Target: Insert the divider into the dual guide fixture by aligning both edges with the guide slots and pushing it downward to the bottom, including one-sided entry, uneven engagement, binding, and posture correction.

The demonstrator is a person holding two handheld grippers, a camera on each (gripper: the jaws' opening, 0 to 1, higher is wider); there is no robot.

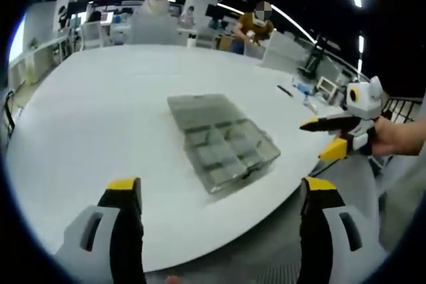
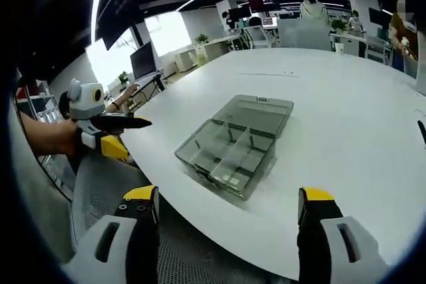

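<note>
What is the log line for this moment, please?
phase: approach | left gripper: open, empty | right gripper: open, empty | compartment box: on white table, lid open | contact: none

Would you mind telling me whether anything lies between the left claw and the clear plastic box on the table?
Nothing visible does. The left claw is open and empty, and only bare white table lies between it and the clear box.

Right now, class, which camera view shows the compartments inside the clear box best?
The right gripper view: the clear compartment box lies open toward the camera, its dividing walls and raised lid distinct. In the left gripper view the box is seen from the opposite side, its compartments hazier.
</note>
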